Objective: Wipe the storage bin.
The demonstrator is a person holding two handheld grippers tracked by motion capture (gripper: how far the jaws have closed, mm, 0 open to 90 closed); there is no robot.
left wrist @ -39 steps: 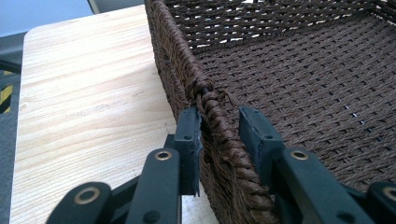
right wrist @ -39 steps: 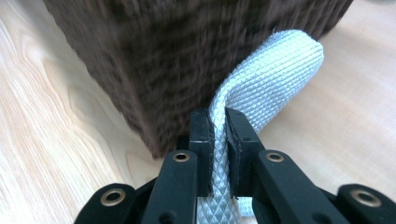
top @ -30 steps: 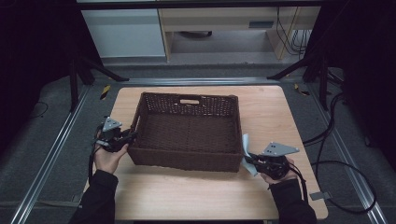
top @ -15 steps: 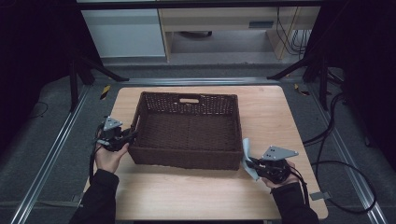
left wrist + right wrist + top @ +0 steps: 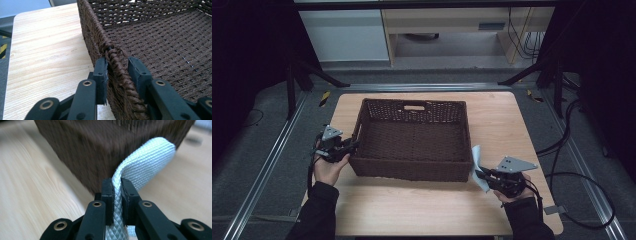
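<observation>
A dark brown woven basket (image 5: 412, 171) stands in the middle of the wooden table (image 5: 502, 120), and nothing lies inside it. My left gripper (image 5: 350, 147) straddles its left rim (image 5: 113, 56), one jaw outside and one inside, shut on the braided edge (image 5: 117, 65). My right gripper (image 5: 480, 175) sits at the basket's front right corner. It is shut on a pale blue-grey woven cloth (image 5: 476, 159). The cloth (image 5: 147, 162) rises from between the jaws (image 5: 116, 182) and curls over beside the basket wall (image 5: 100, 150).
Bare tabletop lies in front of the basket and to its right. Metal rails (image 5: 272, 165) run along both sides of the table. Cables (image 5: 572, 180) trail on the floor at the right. Cabinets (image 5: 347, 35) stand beyond the far edge.
</observation>
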